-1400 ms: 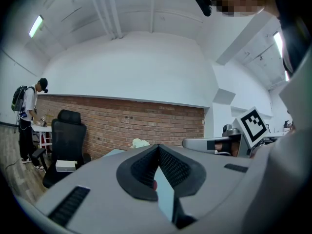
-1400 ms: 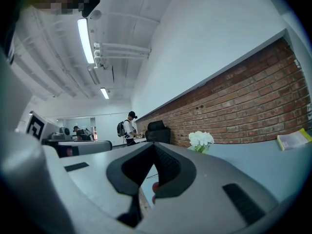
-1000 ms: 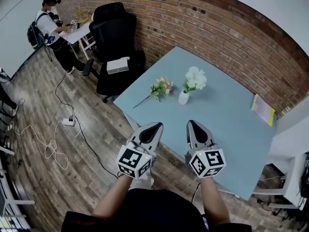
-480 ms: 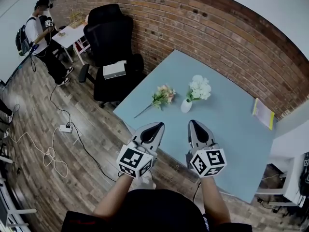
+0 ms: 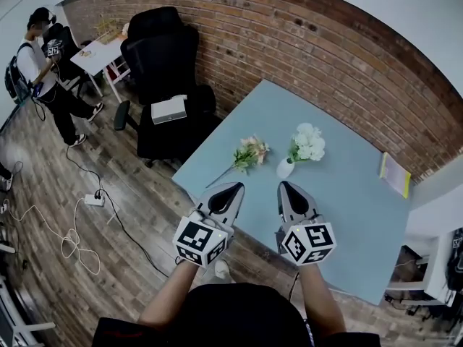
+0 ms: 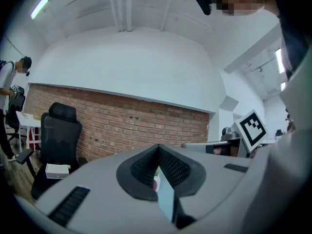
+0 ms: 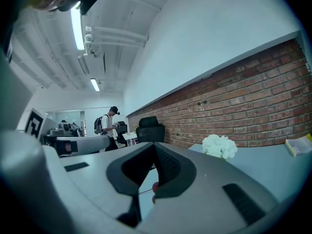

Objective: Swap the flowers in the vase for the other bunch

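On the light blue table [image 5: 347,201] a small white vase [image 5: 285,168] holds white flowers [image 5: 307,142]. Left of it a bunch of pink flowers with green leaves [image 5: 249,152] lies flat, stem toward the table's near-left edge. My left gripper [image 5: 228,191] and right gripper [image 5: 289,191] are both shut and empty, side by side over the table's near edge, short of the flowers. The white flowers [image 7: 220,146] show above the table in the right gripper view. In the left gripper view the shut jaws hide the flowers.
A black office chair [image 5: 165,63] with a white box [image 5: 168,109] on its seat stands left of the table by the brick wall. A yellow-green booklet [image 5: 395,173] lies at the table's far right. Cables and a power strip [image 5: 95,199] lie on the wooden floor. A person [image 5: 43,71] stands far left.
Both grippers, still shut, have advanced toward the table; their tips now reach over its near edge. The vase and the pink bunch sit nearer in the head view.
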`<state>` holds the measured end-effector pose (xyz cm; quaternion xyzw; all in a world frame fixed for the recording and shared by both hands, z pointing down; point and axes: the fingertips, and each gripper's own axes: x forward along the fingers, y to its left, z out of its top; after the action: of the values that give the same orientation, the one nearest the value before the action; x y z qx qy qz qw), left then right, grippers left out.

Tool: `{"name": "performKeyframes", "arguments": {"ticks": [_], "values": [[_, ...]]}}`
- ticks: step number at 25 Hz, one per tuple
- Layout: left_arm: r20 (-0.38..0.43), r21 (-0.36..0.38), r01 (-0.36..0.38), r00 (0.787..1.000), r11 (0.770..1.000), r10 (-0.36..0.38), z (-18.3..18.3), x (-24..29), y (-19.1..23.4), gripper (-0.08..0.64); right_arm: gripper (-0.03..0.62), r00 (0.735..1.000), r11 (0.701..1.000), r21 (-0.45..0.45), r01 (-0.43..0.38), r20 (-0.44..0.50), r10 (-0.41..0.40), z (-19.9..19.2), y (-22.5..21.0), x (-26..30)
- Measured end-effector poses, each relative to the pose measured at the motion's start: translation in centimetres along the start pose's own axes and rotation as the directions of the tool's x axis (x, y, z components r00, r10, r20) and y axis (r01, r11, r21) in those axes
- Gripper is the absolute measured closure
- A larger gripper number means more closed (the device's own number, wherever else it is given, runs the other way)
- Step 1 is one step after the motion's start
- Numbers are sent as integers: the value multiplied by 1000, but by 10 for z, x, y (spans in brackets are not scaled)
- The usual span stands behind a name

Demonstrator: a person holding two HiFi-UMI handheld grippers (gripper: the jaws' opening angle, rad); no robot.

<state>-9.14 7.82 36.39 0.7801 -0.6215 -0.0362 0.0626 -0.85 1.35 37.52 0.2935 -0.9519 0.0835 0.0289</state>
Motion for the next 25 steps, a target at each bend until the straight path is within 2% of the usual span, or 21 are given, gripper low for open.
{"name": "performKeyframes", "arguments": {"ticks": [11, 25], "values": [[0, -33, 40, 999, 999, -40, -4, 2, 29, 554, 580, 998, 998, -14, 58, -17, -58, -5, 8, 21], [-23, -39, 64, 998, 997, -65, -14, 34, 26, 554, 580, 995, 995, -26, 96, -21, -96, -5, -34, 25]]}}
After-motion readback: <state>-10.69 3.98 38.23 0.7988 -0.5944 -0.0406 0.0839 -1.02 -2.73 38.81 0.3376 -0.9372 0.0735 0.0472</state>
